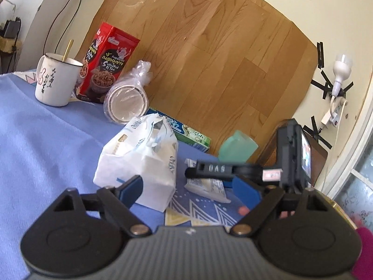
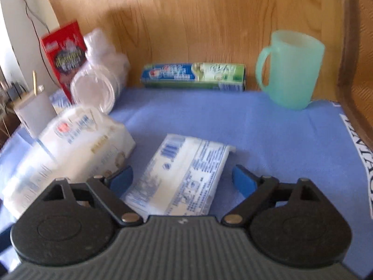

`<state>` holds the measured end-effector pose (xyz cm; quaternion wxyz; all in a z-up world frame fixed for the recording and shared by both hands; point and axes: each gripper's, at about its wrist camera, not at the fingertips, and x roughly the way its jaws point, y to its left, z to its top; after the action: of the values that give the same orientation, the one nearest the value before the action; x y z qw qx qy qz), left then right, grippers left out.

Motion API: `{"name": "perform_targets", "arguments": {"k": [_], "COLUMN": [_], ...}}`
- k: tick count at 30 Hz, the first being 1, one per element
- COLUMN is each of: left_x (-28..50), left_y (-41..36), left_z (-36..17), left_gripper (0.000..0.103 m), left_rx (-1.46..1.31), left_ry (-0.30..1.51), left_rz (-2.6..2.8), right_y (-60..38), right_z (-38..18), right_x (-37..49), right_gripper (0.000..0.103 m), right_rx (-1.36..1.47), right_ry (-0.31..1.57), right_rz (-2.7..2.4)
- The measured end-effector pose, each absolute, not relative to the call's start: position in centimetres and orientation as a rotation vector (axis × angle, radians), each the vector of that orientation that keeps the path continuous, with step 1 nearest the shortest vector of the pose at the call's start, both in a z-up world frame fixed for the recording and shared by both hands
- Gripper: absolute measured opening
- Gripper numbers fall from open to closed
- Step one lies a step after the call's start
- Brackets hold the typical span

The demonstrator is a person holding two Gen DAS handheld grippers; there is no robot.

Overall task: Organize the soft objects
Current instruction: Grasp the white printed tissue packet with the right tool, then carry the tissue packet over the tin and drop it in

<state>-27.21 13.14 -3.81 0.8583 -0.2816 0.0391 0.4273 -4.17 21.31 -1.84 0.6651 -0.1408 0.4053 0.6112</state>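
Left tongs (image 1: pixel 188 187) spread wide, holding nothing, low over the blue cloth (image 1: pixel 46 140) on the tabletop, aimed at the wood-panelled back edge. Right tongs (image 2: pixel 183 178) also wide, empty, low and level, facing the same back edge; the right wrist view is motion-blurred. The right unit's body shows in the left view, just right of centre, over the flat pack.

Along the back edge, left to right: white enamel mug (image 1: pixel 57 80) with a stick in it, red noodle box (image 1: pixel 106 64), bagged stack of disposable bowls (image 1: pixel 127 101) lying on its side, toothpaste box (image 2: pixel 193 75), green plastic mug (image 2: pixel 290 71). A wooden chair back (image 2: pixel 356 53) stands at the right edge.

Big tissue pack (image 1: pixel 139 163) sits upright mid-tabletop, touching or just beside the left tongs' left pad. In the right view it lies just left of the left finger.

Flat wipes pack (image 2: pixel 184 175) lies between the right tongs' fingers, tilted diagonally, near end under the tongs' body; whether the pads touch it cannot be told.
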Motion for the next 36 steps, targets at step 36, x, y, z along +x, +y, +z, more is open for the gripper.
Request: {"name": "perform_targets", "arguments": {"k": [36], "left_x": [-6.8], "left_y": [3.9], "left_z": [3.7], "left_gripper": [0.064], "left_rx": [-0.447], "left_ry": [0.503], "left_rz": [0.275], "right_y": [-7.0], "right_z": [1.8], "right_x": [0.5], "right_gripper": [0.071], "right_rx": [-0.13], "right_ry": [0.526], "right_rz": [1.401]}}
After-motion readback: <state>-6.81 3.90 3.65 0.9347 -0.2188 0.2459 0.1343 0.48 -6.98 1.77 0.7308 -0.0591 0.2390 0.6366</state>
